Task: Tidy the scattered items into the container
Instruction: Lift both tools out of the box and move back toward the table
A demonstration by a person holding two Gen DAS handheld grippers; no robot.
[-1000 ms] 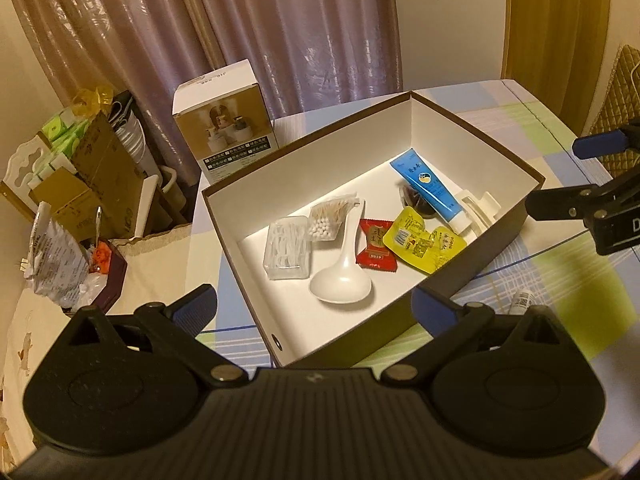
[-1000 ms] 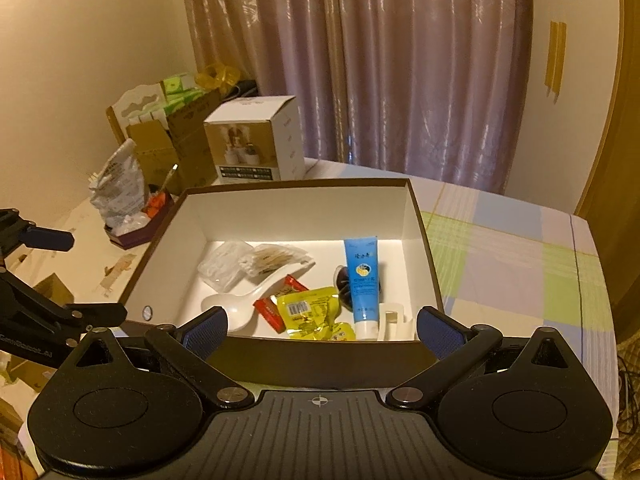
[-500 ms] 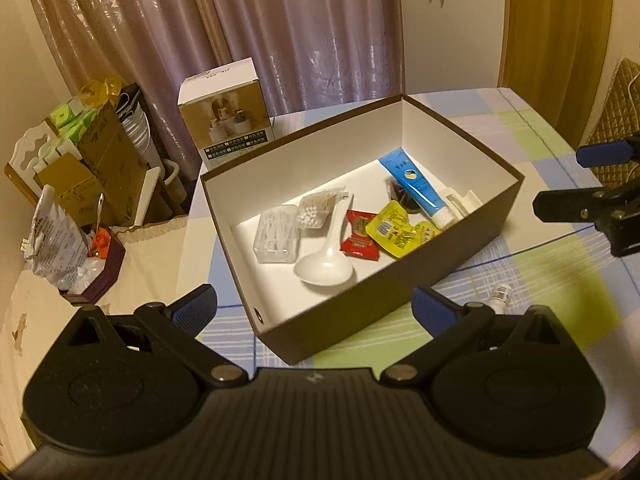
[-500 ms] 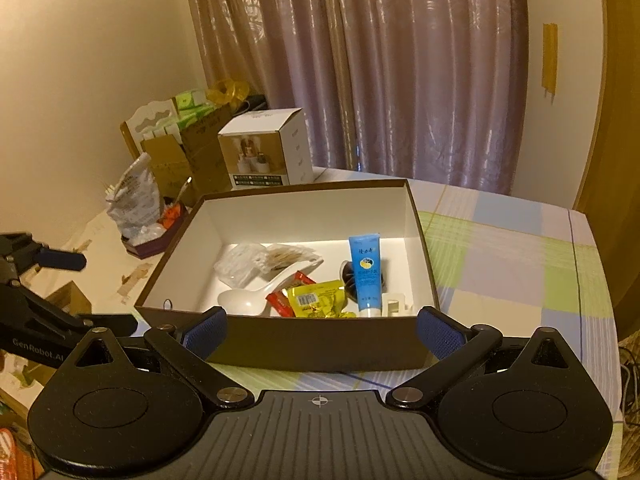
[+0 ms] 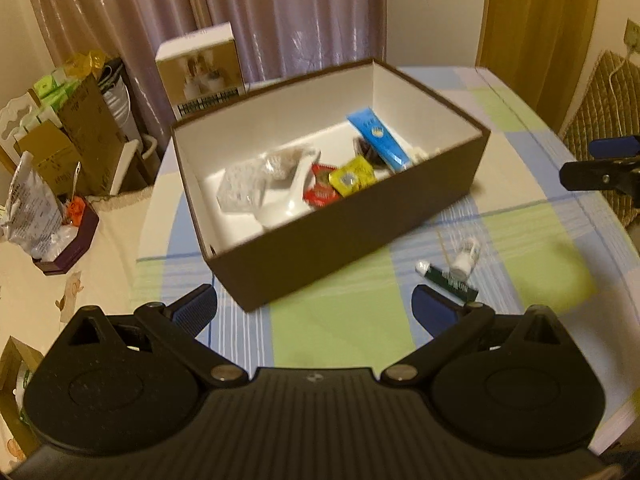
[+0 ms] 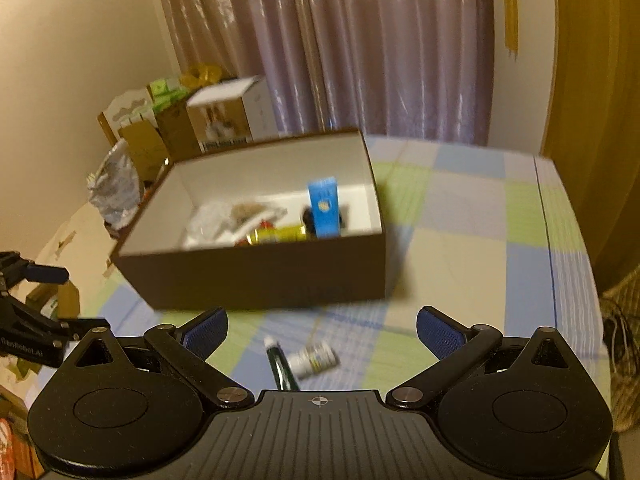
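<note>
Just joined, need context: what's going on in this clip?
A person holds two grippers, left and right, both open and empty. They are tidying loose items into a brown cardboard box with a white inside, which already holds several things. A dark green tube and a small white bottle lie outside on the checked tablecloth.

- Warm, dim indoor light tints both views yellow.
- Motion blur smears the box (image 5: 340,236) and its contents; the bottle (image 6: 314,358) is soft.
- Sheen streaks the curtain (image 6: 360,40).
- Fisheye bends the table (image 5: 560,216) edges; corners darken.
</note>
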